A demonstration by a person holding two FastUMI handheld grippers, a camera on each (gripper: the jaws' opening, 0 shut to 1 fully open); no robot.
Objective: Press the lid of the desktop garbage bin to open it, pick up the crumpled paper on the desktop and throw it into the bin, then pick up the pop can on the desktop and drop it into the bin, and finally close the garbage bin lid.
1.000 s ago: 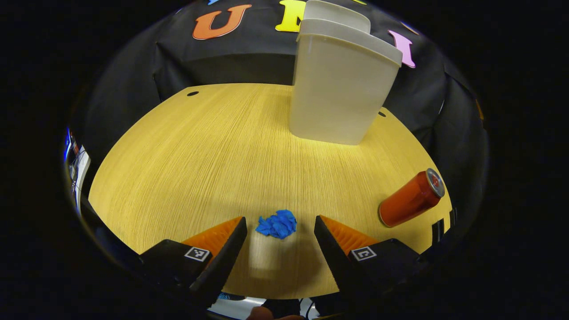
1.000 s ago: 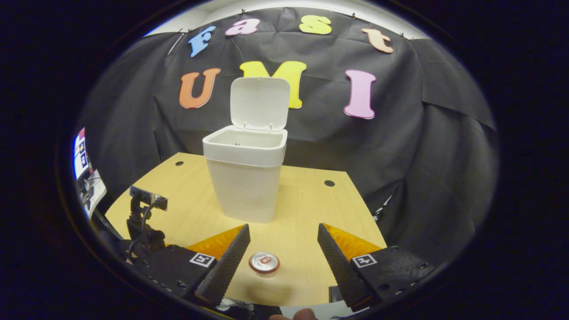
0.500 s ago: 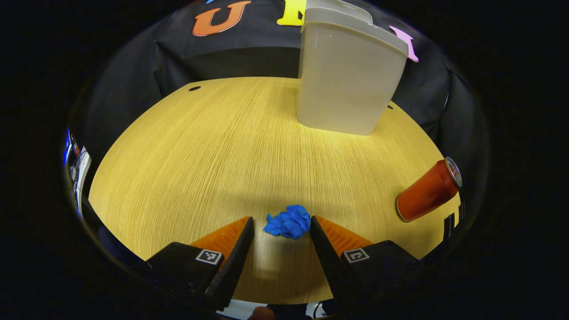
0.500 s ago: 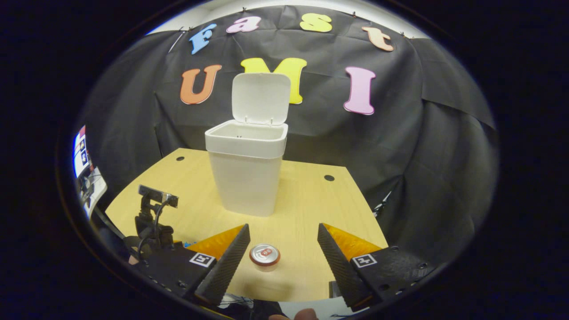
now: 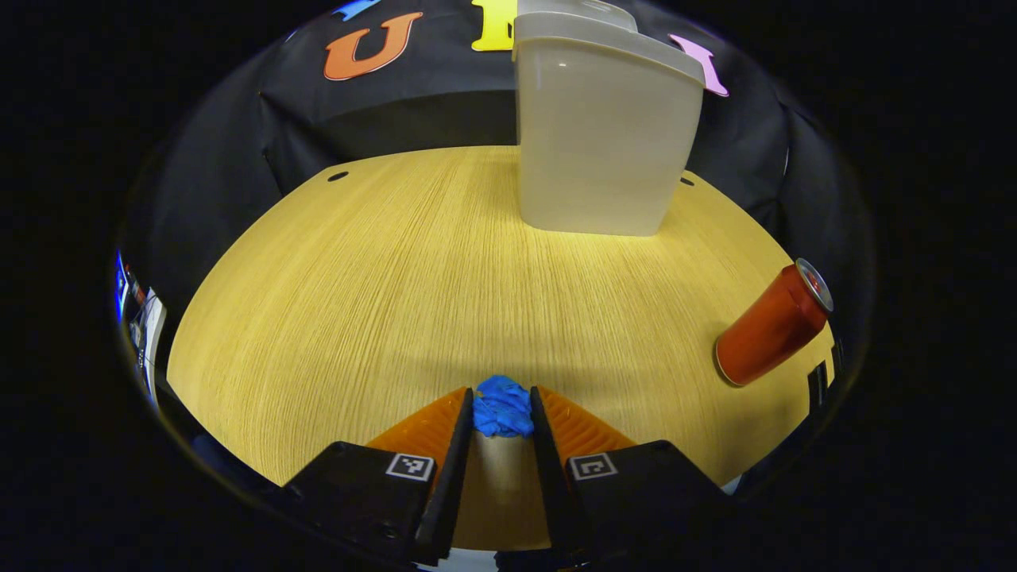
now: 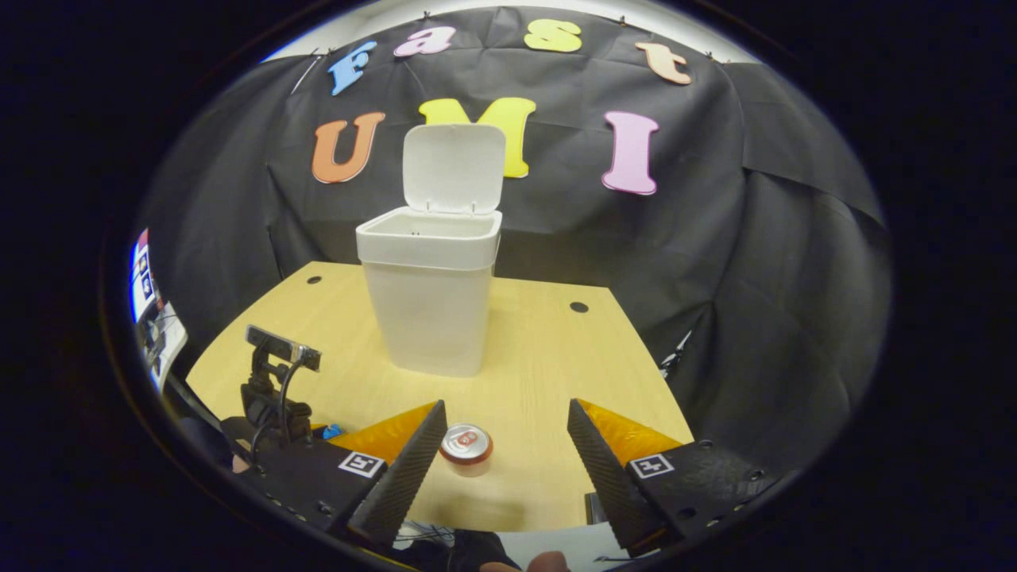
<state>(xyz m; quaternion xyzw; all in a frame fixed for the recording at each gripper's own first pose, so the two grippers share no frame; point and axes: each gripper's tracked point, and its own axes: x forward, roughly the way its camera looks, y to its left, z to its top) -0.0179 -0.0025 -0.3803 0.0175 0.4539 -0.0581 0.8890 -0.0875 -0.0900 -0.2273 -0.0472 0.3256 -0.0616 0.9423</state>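
On the wooden surface (image 5: 357,286), near its front edge, left claw (image 5: 500,413) is clenched on the blue crumpled paper (image 5: 502,407), both fingers pressing its sides. Red pop can (image 5: 772,324) stands well off to the right; garbage bin (image 5: 600,135) stands at the back of the surface. Right claw (image 6: 504,433) hangs released above the can (image 6: 465,445), fingers spread wide, not touching it. Bin (image 6: 429,298) has its lid (image 6: 453,168) flipped upright, mouth open

Open-lidded bin (image 6: 429,306), can (image 6: 466,447) between spread right claw (image 6: 506,445)
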